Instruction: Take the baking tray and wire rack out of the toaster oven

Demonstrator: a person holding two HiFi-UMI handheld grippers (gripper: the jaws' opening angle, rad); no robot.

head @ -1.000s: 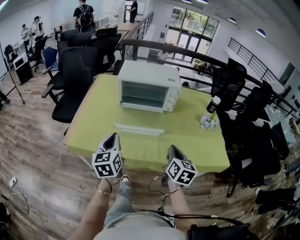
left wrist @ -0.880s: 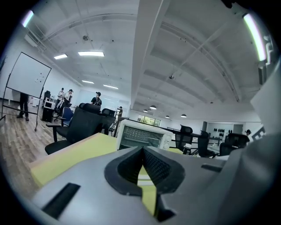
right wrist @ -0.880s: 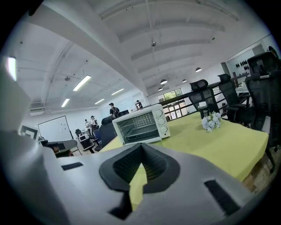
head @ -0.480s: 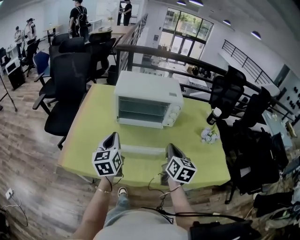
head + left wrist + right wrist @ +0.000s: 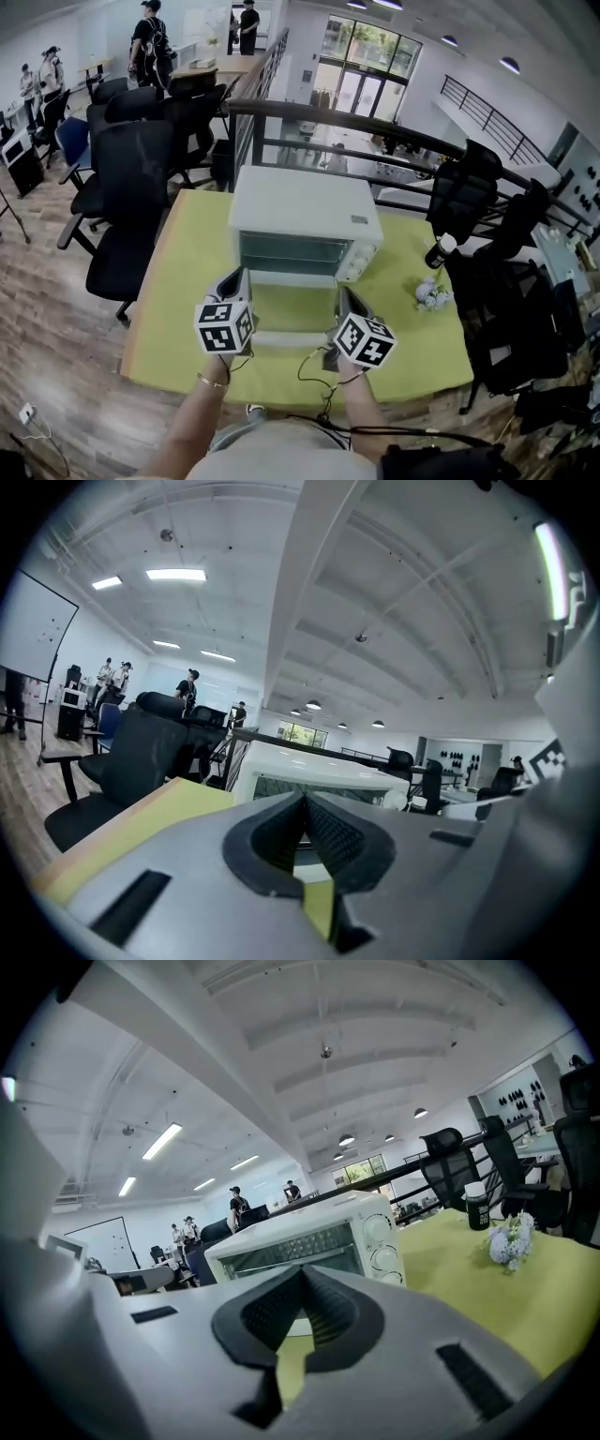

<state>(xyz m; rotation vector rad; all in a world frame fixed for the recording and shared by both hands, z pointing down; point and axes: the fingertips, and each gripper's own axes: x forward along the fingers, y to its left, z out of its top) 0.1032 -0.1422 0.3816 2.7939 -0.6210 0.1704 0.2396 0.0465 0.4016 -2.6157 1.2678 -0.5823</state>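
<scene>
White toaster oven (image 5: 305, 223) on yellow-green table (image 5: 178, 291), door seemingly open, left gripper (image 5: 238, 276) and right gripper (image 5: 344, 294) near it, jaws closed, empty

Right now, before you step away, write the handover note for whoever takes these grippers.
Left gripper: fingers shut, empty, short of the toaster oven.
Right gripper: the same.
The oven stands on the yellow table; its door looks folded down toward you.
Baking tray and wire rack: neither is out on the table; the oven's inside is hard to read.
Done: door open. Left: pull out both.
</scene>
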